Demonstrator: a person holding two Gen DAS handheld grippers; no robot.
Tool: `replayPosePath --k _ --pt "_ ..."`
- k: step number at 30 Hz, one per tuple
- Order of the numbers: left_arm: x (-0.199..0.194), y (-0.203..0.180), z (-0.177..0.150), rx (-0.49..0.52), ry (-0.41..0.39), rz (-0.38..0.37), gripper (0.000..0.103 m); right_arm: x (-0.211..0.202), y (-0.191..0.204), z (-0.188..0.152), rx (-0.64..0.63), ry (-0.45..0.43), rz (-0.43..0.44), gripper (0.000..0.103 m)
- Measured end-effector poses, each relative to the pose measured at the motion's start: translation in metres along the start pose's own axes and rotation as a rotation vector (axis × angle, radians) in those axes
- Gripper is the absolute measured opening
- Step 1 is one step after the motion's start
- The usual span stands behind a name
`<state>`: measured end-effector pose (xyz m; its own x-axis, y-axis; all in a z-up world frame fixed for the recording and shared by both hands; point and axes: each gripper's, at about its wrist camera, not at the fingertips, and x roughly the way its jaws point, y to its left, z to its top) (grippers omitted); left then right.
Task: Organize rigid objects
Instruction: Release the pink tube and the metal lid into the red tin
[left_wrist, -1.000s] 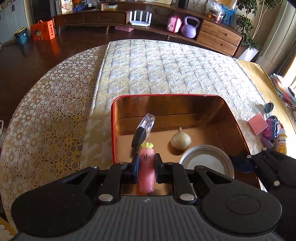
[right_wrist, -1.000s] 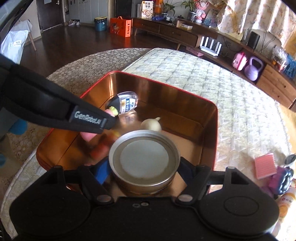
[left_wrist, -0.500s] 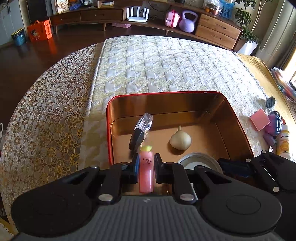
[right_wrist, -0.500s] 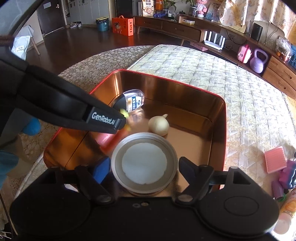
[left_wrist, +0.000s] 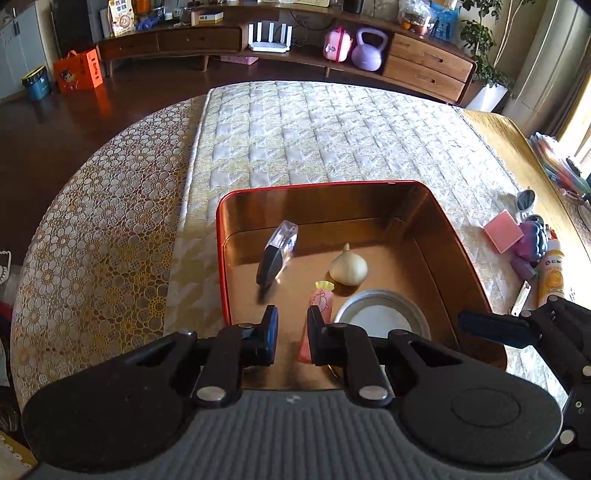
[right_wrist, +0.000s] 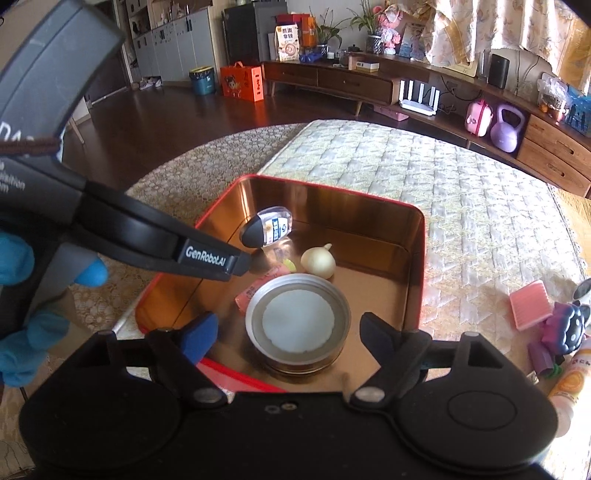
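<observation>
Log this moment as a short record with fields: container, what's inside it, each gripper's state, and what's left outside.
container: red-rimmed tin, copper inside, on the quilted bed
contents: small clear bottle, garlic bulb, pink carrot toy, round metal lid
left gripper: open, carrot toy lying free by its right finger
right gripper: open, jaws apart on either side of the lid
outside tin: pink block, purple toy, yellow tube
</observation>
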<state>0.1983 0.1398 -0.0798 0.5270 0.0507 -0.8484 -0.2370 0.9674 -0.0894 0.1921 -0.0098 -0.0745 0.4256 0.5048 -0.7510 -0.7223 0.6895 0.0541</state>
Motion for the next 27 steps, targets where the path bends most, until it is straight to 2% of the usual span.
replayPosePath --k 15,27 --pt "-0.047 -0.028 -0.022 0.07 -0.073 -0.067 0.016 -0.062 -0.007 -0.022 0.065 -0.128 -0.048 0.087" --pt "-0.07 -0.059 -0.047 0.117 -0.102 -0.128 0.016 -0.109 -0.026 -0.061 0.153 -0.207 -0.123 0.094"
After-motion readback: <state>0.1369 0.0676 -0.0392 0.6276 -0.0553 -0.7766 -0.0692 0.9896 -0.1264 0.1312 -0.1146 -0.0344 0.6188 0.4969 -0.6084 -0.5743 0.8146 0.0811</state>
